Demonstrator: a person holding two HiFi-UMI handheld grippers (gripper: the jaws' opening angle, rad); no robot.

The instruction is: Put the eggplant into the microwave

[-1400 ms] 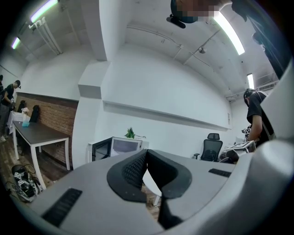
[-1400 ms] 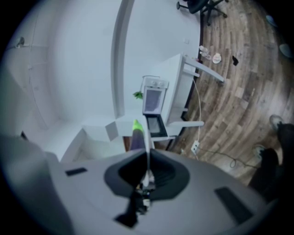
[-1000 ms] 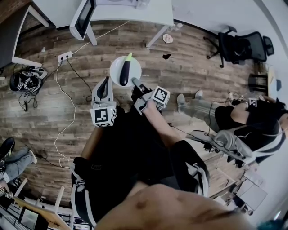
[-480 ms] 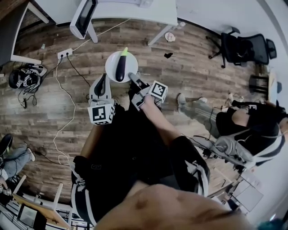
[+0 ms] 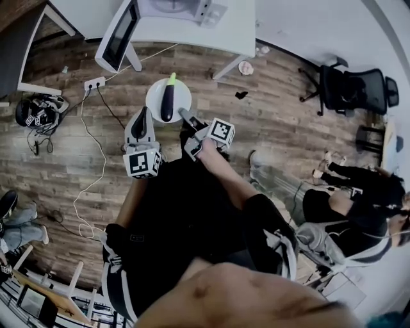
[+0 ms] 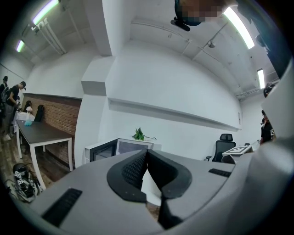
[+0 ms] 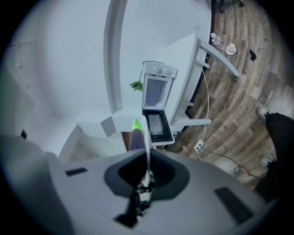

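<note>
**Eggplant on a plate, carried before the open microwave**

The right gripper [image 5: 186,117] is clenched on the 5 o'clock rim of the white plate [image 5: 154,96]. The eggplant [image 5: 167,102] lies along the plate's middle, with its green stem toward 12 o'clock. The left gripper [image 5: 142,115], jaws pressed together on nothing, sits just beside the plate's 7 o'clock edge. At 12 o'clock the microwave [image 5: 173,6] stands on a white table [image 5: 237,29], its door [image 5: 115,35] swung open toward 10 o'clock. Wood floor [image 5: 269,109] shows between plate and table edge.

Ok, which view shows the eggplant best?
Head view: the whole eggplant lies on the plate, seen from above. The right gripper view shows only a purple sliver and green tip beside the plate's edge. The left gripper view misses it.
</note>
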